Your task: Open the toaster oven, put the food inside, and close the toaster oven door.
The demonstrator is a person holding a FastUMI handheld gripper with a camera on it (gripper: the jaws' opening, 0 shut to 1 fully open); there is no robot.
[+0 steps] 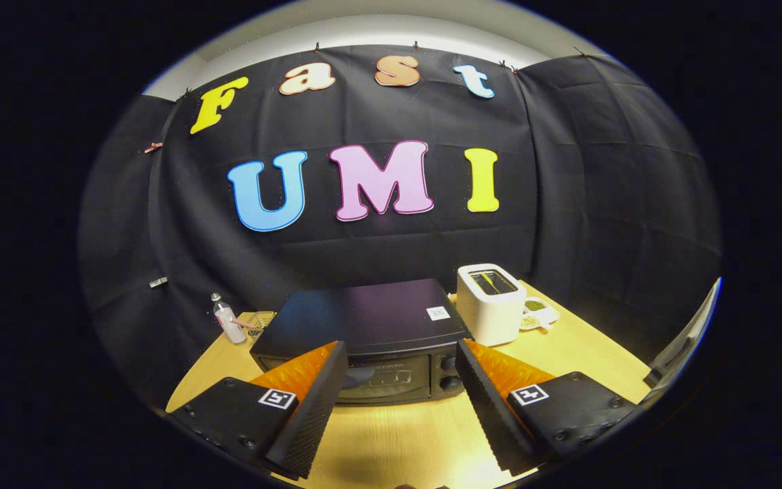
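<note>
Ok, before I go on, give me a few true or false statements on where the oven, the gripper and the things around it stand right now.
1. The toaster oven door is shut. True.
2. The gripper is clamped on the oven's handle. False: its fingers are spread wide with nothing between them, and the oven lies just beyond them.
3. A white toaster stands beside the oven on the table. True.
4. The small bottle stands on top of the oven. False: it stands on the table, at the oven's other side from the toaster.
5. A small dish sits by the white toaster. True; what it holds is too small to tell.
</note>
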